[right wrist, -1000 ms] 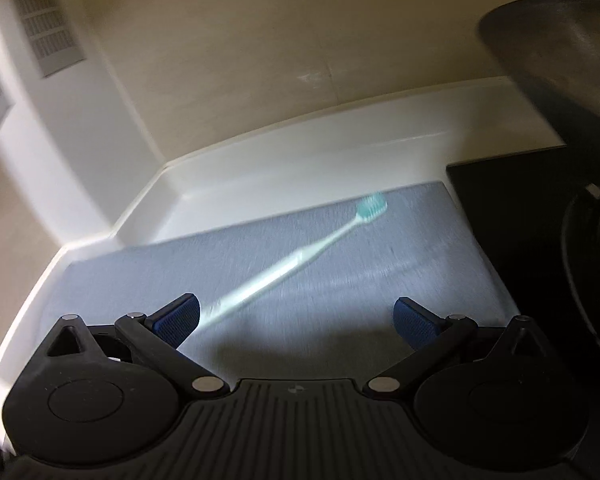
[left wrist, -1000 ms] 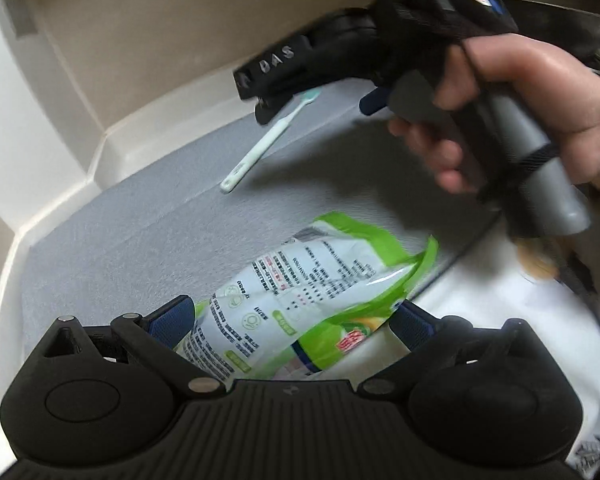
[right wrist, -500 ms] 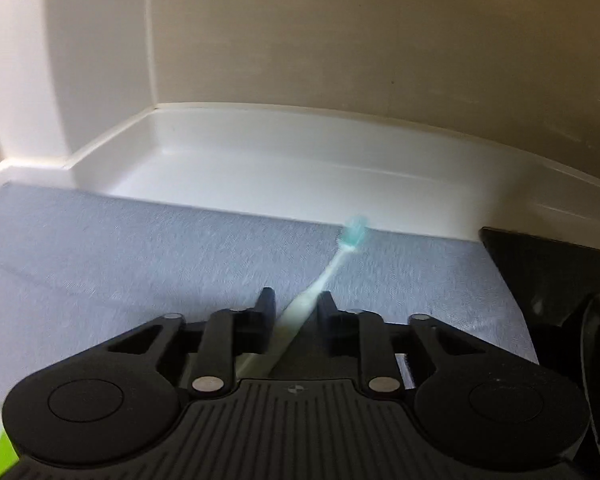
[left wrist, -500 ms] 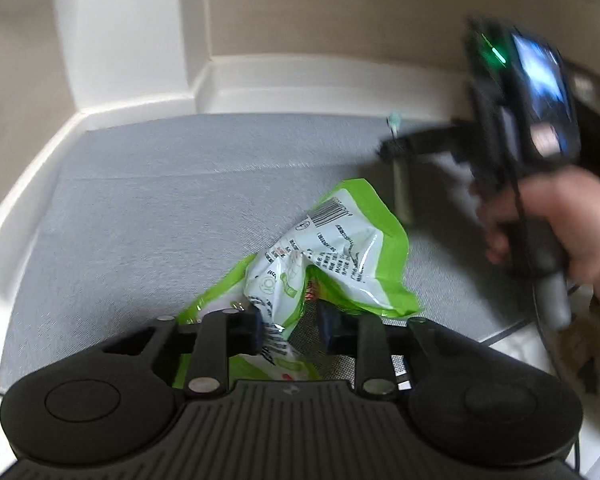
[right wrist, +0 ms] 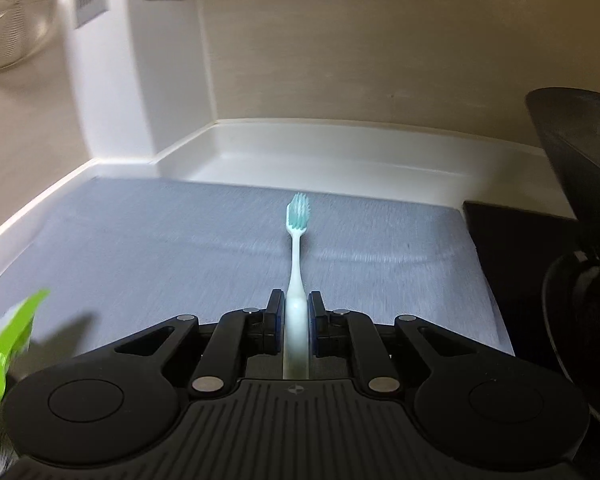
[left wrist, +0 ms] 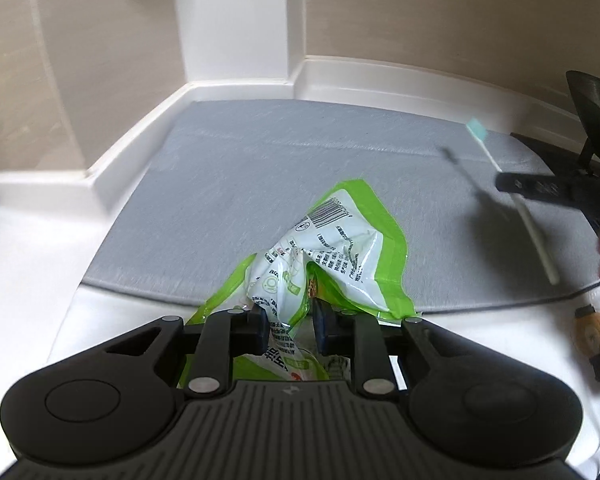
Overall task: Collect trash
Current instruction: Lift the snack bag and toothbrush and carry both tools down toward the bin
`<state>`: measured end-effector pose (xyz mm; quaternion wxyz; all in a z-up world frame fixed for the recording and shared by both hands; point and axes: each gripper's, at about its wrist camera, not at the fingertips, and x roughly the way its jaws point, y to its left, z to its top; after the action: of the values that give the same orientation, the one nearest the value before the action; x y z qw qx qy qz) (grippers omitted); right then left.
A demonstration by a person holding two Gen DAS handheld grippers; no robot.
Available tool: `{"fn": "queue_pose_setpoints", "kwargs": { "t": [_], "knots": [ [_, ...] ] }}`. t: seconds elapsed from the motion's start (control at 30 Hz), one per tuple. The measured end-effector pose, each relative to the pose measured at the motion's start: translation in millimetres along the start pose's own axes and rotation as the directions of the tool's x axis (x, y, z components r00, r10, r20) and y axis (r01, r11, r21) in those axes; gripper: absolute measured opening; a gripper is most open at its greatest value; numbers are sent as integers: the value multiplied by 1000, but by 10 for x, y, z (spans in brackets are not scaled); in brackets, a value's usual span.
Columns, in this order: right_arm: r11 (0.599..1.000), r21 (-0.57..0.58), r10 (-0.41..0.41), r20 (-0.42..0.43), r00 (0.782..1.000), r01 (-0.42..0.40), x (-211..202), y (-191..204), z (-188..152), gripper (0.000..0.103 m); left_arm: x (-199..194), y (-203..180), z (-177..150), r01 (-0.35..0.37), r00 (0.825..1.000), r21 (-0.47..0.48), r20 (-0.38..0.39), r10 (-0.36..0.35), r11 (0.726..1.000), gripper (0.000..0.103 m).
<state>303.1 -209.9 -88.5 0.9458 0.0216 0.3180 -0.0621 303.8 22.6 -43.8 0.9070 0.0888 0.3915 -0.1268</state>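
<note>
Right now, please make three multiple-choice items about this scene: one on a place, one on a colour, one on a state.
1. What lies under the toothbrush?
A. a grey mat
B. a wooden board
C. a red towel

2. What colour are the toothbrush's bristles?
A. orange
B. teal
C. black

3. How is the green and white wrapper?
A. flat and untouched
B. crumpled between the left tongs
C. hanging on the wall

Key:
1 A, the grey mat spreads beneath it.
2 B, the head is teal on a white handle that the right tongs pinch.
3 B, the left tongs are closing on its creased foil.
</note>
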Motion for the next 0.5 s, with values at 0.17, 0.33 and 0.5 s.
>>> {"fn": "queue_pose_setpoints", "kwargs": {
  "t": [0.17, 0.33, 0.5],
  "knots": [
    [999, -24, 34, -3, 999, -35, -343, 21, -253, 13, -299, 9, -224, -44, 999, -21, 9, 44, 999, 24],
    [996, -66, 67, 34, 997, -64, -746, 89, -536, 13, -699, 29, -526, -55, 998, -76, 30, 57, 996, 23],
    [994, -59, 97, 76, 992, -93, -1143, 55, -760, 13, -1237, 96, -915, -28, 996, -169, 75, 41, 985, 23]
  ]
}}
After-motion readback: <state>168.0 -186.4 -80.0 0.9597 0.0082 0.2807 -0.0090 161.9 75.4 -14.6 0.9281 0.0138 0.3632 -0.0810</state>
